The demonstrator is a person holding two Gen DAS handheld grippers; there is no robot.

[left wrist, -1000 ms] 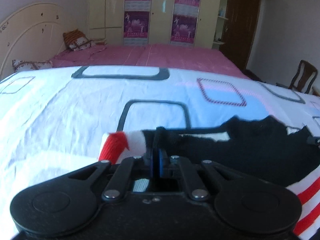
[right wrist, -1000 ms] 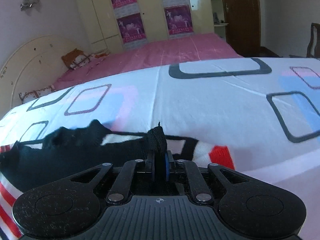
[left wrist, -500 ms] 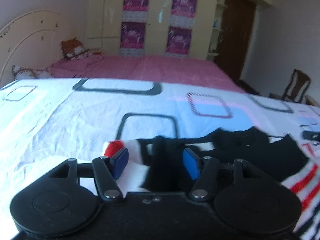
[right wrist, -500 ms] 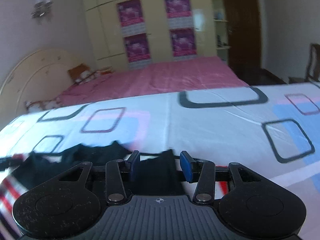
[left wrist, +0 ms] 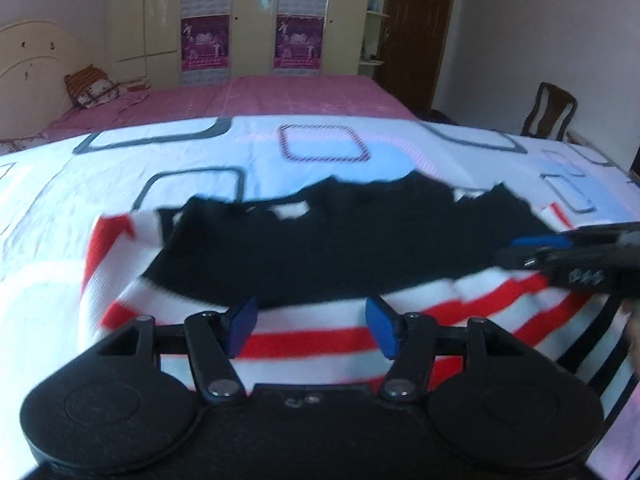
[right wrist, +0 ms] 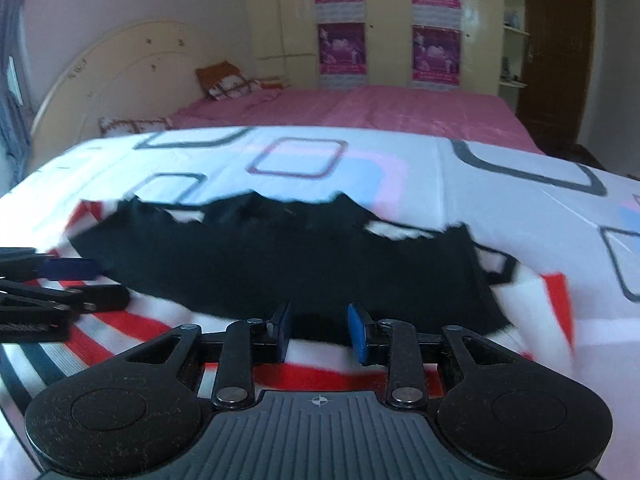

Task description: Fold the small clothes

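One small garment [left wrist: 320, 248], black across the top with red and white stripes below, lies spread on the patterned bedsheet [left wrist: 260, 152]. At six o'clock of it the left gripper [left wrist: 311, 326] stands spread and empty; the right gripper [right wrist: 320, 330], at three o'clock of the left, is closing on nothing. Four purple posters [left wrist: 206, 40] hang at twelve.

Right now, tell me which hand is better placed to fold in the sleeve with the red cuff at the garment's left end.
Left, probably: the left gripper hangs nearest that cuff.
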